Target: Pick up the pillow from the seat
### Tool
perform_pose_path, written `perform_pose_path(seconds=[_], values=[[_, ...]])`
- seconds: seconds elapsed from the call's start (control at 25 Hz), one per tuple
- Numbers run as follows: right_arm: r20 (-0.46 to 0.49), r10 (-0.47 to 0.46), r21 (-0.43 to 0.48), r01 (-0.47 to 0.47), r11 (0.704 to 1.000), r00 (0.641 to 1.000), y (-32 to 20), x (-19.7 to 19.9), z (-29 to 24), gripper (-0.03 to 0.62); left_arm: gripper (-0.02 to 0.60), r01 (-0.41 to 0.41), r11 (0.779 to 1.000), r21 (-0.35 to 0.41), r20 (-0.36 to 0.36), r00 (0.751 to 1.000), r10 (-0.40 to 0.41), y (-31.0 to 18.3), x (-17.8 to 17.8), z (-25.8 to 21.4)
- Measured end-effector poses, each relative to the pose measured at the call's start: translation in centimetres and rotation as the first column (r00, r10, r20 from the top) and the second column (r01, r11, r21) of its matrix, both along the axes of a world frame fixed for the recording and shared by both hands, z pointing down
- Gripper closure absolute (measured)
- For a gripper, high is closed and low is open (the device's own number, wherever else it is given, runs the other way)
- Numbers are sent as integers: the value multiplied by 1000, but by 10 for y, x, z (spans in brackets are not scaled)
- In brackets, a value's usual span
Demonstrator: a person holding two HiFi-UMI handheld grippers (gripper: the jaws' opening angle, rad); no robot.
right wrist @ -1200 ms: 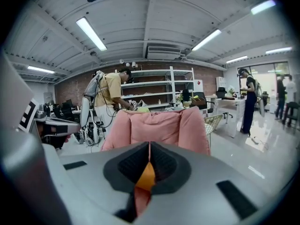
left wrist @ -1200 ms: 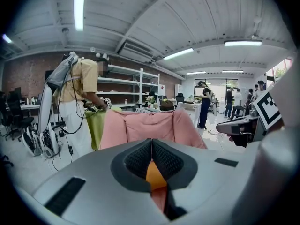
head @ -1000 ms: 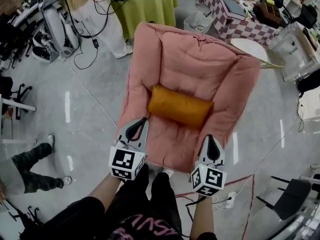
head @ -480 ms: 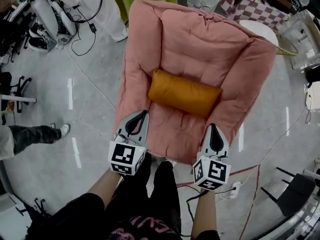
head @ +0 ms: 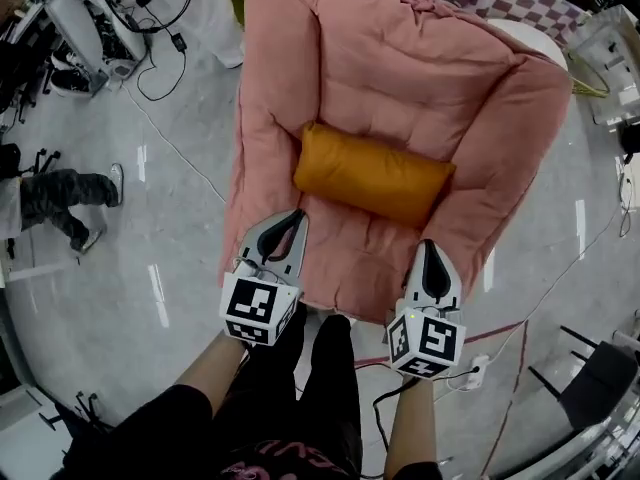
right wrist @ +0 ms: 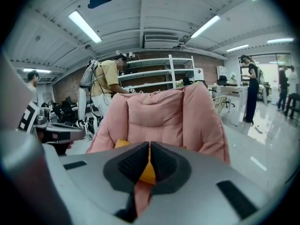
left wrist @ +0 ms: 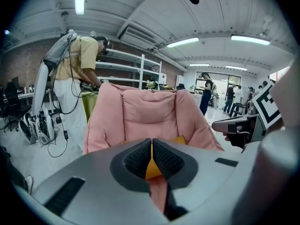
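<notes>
Orange pillow lies crosswise on the seat of the pink armchair, ahead of both tongs and apart from them. Its left end is just beyond the tip of the left tongs, its right end just beyond the right tongs. Both tongs hover over the seat's front edge, pointing forward and down. Left jaws are pressed together with nothing between them, and the right jaws are the same. The orange in each slit is only the pillow seen beyond.

Step judged: approach, grasp not begun. To do it well, both pairs should spread wide before contact and one should go to each end of the pillow. The pillow looks soft and puffy, so bite deep into the stuffing, not just the cover. Close both together and lift level, or one end will likely sag or slip.

Writing: black-and-white square markers on the tongs' cubes, no words. Pink lettering on the person's dark top is cut off and unreadable. No label seen on the pillow or armchair.
</notes>
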State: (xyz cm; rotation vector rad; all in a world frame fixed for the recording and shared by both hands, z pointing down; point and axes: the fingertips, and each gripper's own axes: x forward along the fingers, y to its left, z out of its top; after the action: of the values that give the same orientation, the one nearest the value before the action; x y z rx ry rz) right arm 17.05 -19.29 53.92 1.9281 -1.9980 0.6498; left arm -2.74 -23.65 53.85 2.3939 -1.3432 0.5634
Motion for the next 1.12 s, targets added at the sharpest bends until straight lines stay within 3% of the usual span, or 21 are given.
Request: perform_pose_path(seconds=[0.4, 0.44, 0.48, 0.52, 0.6, 0.72, 1.0, 1.12], values=[[16, -5, -12, 5, 1000, 1000, -18, 5, 40, 571, 569, -15, 1000, -21, -4, 1000, 15, -21, 6, 41], [17, -4, -15, 4, 1000, 1000, -18, 6, 44, 571, 556, -14, 1000, -27, -5, 1000, 14, -21, 6, 46], [21, -6, -20, 6, 1000, 1000, -19, 6, 48, 569, 498, -14, 999, -35, -5, 1000, 14, -22, 6, 50], [30, -11, -31, 12, 999, 999, -20, 6, 53, 552, 471, -14, 999, -44, -5, 1000, 13, -24, 7, 56], [53, -20, -57, 23, 998, 998, -23, 5, 65, 454, 454, -11, 998, -54, -5, 1000, 10, -29, 8, 66], [54, -19, -75, 23, 997, 998, -28, 8, 82, 443, 420, -13, 998, -62, 2, 1000, 13, -36, 12, 82], [87, -30, -112, 39, 993, 996, -44, 9, 126, 330, 339, -11, 999, -47, 37, 999, 12, -59, 17, 121], [81, -26, -129, 36, 991, 996, -50, 12, 145, 312, 310, 3, 998, -64, 52, 999, 0, -69, 16, 142]])
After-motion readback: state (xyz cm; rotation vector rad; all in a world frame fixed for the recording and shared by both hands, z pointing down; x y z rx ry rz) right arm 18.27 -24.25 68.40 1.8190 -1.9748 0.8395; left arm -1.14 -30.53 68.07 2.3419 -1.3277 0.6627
